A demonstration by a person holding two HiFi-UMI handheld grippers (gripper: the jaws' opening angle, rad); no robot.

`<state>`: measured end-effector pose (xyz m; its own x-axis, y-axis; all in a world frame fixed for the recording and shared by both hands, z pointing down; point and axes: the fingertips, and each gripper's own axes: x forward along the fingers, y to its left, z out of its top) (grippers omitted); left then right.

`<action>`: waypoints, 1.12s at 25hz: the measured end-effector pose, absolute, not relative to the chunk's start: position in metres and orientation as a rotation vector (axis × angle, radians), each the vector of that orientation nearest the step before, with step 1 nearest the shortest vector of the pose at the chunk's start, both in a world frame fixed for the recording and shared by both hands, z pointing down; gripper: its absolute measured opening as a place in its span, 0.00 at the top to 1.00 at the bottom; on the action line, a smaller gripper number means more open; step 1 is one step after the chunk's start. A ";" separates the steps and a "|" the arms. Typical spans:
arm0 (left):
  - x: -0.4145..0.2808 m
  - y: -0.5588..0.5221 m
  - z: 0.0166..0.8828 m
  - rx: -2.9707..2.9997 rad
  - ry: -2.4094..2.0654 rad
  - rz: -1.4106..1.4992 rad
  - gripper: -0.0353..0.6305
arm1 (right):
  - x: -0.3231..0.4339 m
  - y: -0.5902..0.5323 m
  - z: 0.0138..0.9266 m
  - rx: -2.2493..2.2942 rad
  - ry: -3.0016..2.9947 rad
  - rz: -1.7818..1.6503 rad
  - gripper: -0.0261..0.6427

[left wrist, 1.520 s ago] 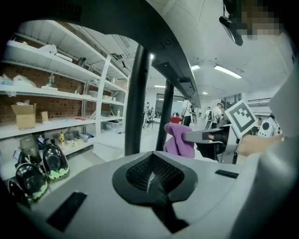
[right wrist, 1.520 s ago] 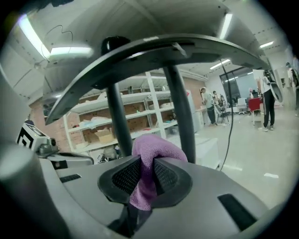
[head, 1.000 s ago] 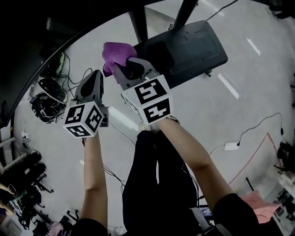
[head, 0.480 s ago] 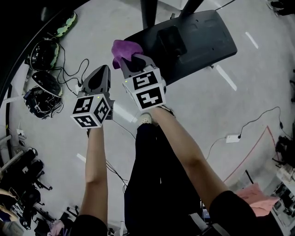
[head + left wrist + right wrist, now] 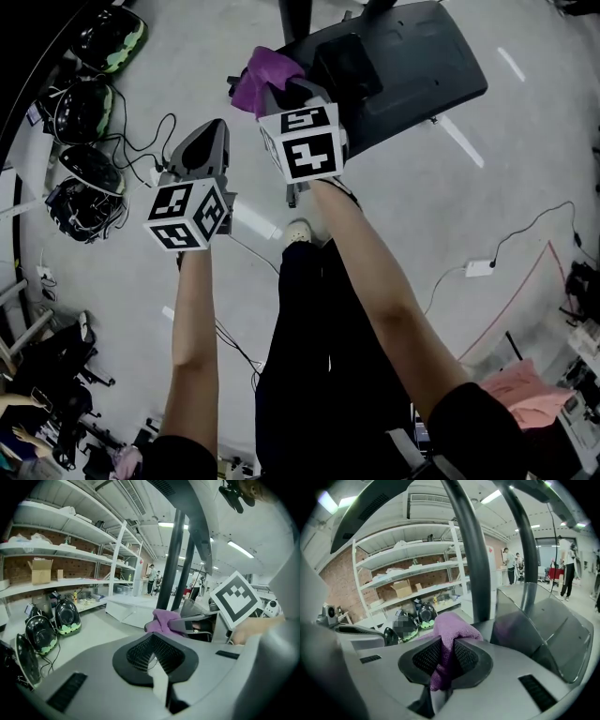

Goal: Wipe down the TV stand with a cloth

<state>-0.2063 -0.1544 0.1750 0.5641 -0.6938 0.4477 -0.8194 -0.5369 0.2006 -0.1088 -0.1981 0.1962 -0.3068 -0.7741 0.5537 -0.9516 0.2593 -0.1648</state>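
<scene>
One bunched purple cloth [image 5: 451, 631], in right gripper [image 5: 444, 662]

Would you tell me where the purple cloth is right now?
The purple cloth is clamped in the right gripper, top centre in the head view, by the dark stand base.

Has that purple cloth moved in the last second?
Yes. The purple cloth has edged forward, toward and partly over the near edge of the dark stand base.
</scene>
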 end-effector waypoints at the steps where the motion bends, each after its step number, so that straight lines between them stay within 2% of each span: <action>1: -0.206 -0.155 0.175 2.413 -1.229 0.448 0.94 | -0.102 -0.199 0.198 1.603 -2.153 0.682 0.85; 9: -0.204 -0.160 0.178 2.413 -1.226 0.466 0.94 | -0.089 -0.205 0.194 1.706 -2.068 0.591 0.85; 15: -0.207 -0.156 0.180 2.386 -1.238 0.459 0.94 | -0.094 -0.197 0.188 1.683 -2.120 0.644 0.85; 28: -0.212 -0.102 0.186 2.286 -1.300 0.410 0.94 | -0.143 -0.097 0.180 1.466 -2.287 0.754 0.85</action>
<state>-0.2117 -0.1021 0.1861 0.5051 -0.7202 0.4756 -0.8627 -0.4367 0.2549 -0.1434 -0.0965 0.1797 -0.4217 -0.7374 0.5277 -0.9066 0.3337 -0.2582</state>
